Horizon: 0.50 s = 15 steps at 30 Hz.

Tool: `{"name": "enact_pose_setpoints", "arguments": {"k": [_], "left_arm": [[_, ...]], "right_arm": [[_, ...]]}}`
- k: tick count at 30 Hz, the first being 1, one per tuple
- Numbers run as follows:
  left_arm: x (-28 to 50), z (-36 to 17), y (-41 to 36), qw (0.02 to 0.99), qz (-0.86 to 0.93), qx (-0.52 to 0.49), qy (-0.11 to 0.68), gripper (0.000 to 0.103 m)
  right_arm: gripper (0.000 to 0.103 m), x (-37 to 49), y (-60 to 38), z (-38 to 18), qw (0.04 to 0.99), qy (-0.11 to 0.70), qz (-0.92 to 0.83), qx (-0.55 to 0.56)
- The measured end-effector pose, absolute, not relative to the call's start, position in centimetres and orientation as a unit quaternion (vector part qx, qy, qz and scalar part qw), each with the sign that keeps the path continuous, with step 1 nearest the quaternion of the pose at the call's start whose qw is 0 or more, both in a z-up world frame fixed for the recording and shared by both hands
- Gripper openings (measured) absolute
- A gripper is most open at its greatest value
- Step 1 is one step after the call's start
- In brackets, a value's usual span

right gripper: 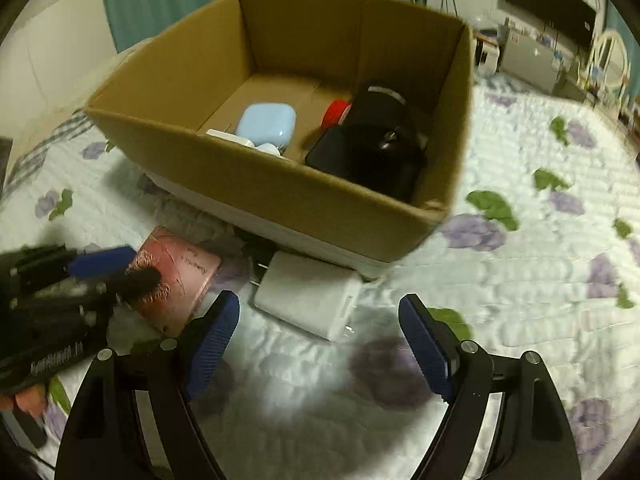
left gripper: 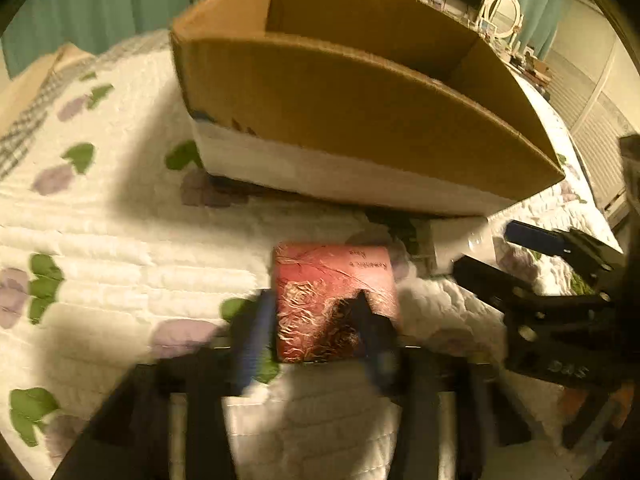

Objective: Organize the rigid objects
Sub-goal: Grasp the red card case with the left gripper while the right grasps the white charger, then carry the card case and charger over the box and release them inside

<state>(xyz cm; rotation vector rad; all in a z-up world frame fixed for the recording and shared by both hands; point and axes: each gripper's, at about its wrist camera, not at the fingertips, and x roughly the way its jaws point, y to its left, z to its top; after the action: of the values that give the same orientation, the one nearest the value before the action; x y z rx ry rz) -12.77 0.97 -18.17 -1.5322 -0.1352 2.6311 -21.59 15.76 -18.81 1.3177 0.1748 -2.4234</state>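
Pink box (left gripper: 334, 304): small dark print, unreadable. Right claw (left gripper: 480, 248) body: embossed marking, illegible.

Your left gripper (left gripper: 316, 320) sits low at the left of the scene, its two fingers closed against the sides of the pink box (left gripper: 334, 304). Your right gripper (right gripper: 320, 344) hovers to the right of it, near you, fingers spread wide with nothing between them.
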Motion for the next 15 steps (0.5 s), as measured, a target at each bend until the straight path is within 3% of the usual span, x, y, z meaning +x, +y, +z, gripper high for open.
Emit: {"name": "enact_pose_setpoints", "arguments": {"k": [3,6,9,15], "left_arm": [[-12.8,-18.6,1.1,0.048,0.861,-0.504,-0.045,0.058],[-12.8,-19.0,0.9,0.053,0.858,-0.508,-0.058,0.059],[-12.7,-19.3,1.0,0.055,0.858,-0.508,-0.060,0.061],[-13.0,-20.4,2.7,0.069,0.851,-0.520,-0.031,0.077]], "right_arm": [[0.082,-23.0,14.8,-20.5,0.176,0.074,-0.853,0.486],[0.065,-22.7,14.2,-20.8,0.162,0.101,-0.858,0.476],[0.065,-22.0,15.0,-20.0,0.172,0.087,-0.864,0.465],[0.065,-19.6,16.3,-18.2,0.180,0.087,-0.873,0.444]]}}
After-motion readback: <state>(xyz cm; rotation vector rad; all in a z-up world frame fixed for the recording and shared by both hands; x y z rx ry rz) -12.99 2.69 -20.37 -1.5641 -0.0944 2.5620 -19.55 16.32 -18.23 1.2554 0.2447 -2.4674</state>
